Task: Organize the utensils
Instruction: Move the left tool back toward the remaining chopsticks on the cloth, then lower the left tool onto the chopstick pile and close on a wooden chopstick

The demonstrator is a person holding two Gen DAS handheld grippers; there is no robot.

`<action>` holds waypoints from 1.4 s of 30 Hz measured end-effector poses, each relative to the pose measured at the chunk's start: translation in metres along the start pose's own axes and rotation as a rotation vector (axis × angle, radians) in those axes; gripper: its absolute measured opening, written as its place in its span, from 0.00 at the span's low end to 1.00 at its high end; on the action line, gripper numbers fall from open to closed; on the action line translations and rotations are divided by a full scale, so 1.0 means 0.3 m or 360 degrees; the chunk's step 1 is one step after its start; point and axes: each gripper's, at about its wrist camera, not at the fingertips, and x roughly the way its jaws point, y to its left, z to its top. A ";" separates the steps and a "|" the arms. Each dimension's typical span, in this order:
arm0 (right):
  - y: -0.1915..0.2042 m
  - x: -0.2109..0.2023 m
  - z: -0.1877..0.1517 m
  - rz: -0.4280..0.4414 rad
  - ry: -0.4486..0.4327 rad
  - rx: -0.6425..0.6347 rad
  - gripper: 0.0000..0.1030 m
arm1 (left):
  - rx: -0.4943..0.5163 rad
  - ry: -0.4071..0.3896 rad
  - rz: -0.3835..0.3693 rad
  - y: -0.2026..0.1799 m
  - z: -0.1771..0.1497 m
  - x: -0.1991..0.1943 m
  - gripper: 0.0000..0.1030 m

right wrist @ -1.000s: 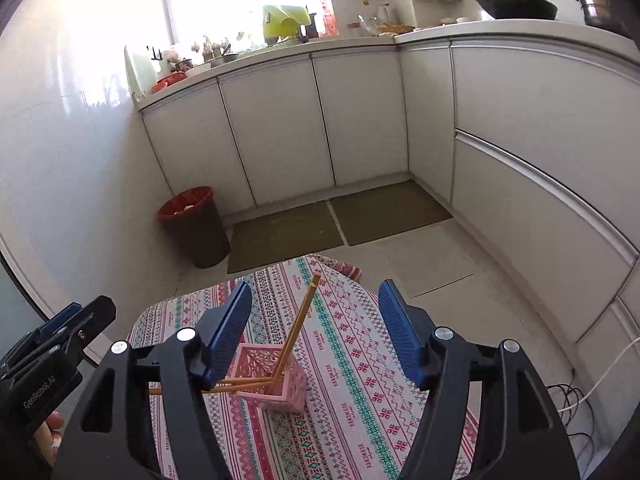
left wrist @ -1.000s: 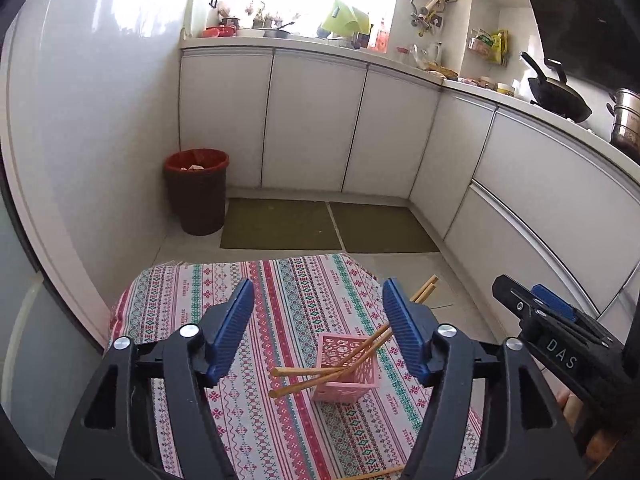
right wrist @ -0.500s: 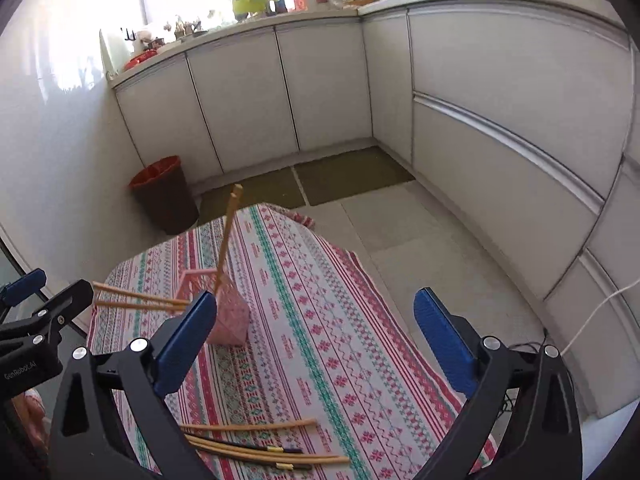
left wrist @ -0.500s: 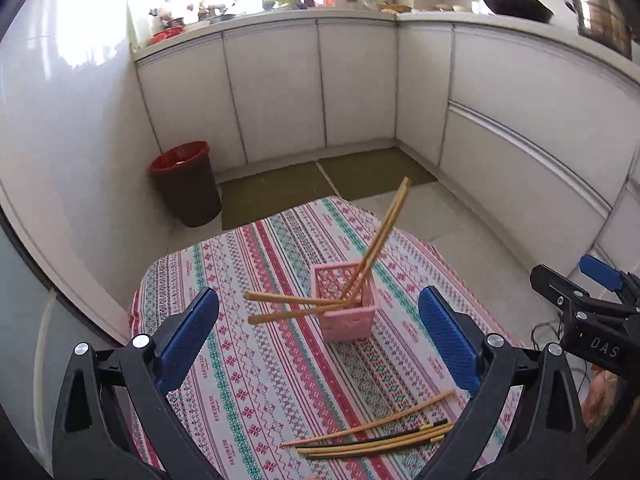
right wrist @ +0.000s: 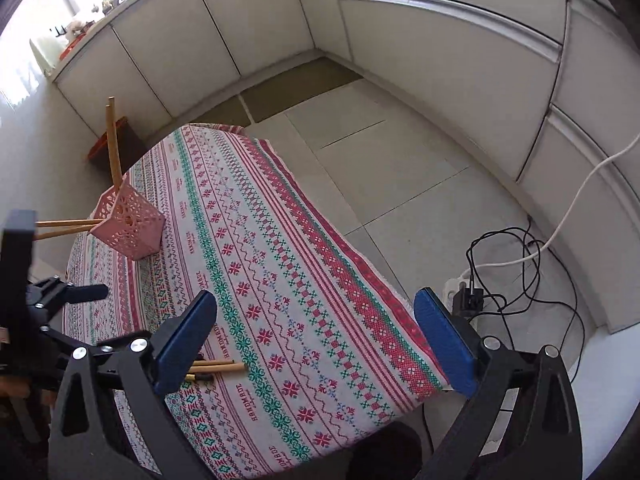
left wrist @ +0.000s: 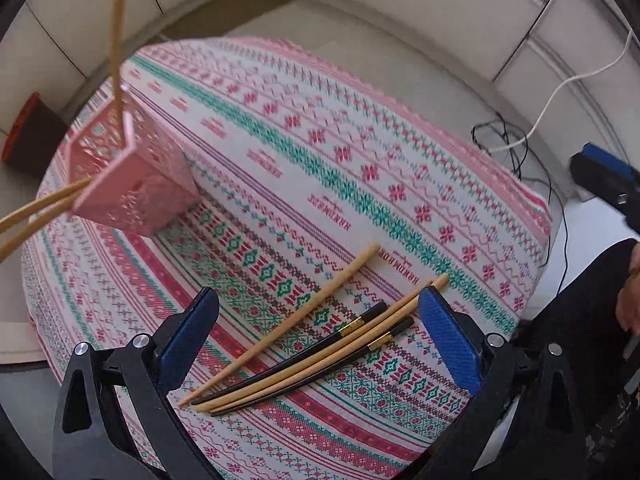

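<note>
White cabinet fronts (right wrist: 208, 40) curve around room, from upper left to right edge of right wrist view. Countertop (right wrist: 120, 4) above them, upper left, strong daylight there. Floor of pale tiles (right wrist: 400, 176); dark green mat (right wrist: 296, 84) in corner near cabinets. Red bin (right wrist: 120, 140) at left, against cabinets. White cable (right wrist: 580, 200) and black wires (right wrist: 500, 264) on floor at right, at power strip (right wrist: 460, 284).

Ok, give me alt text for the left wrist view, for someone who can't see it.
The open left gripper hangs over four loose chopsticks, two wooden and two black, lying side by side on a patterned tablecloth. Up left, a pink perforated holder already has wooden chopsticks leaning out of it.
</note>
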 end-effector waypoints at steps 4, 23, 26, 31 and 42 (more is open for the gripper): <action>-0.015 -0.005 -0.016 -0.0020 -0.0015 -0.0037 0.93 | 0.0020 0.0177 -0.0032 0.003 0.042 0.133 0.90; 0.042 0.088 -0.044 0.0004 0.0188 -0.0107 0.93 | 0.0152 0.0104 0.0037 0.016 0.075 0.154 0.15; 0.050 0.109 -0.055 0.0068 0.0272 -0.0023 0.93 | 0.0150 0.0021 0.0089 0.044 0.056 0.102 0.13; 0.080 0.181 -0.115 0.0109 0.0450 0.0176 0.92 | 0.0111 -0.0160 0.0136 0.081 0.004 -0.048 0.11; 0.188 0.342 -0.174 0.0045 0.0755 0.0516 0.39 | -0.0061 -0.0456 0.0247 0.127 -0.160 -0.275 0.10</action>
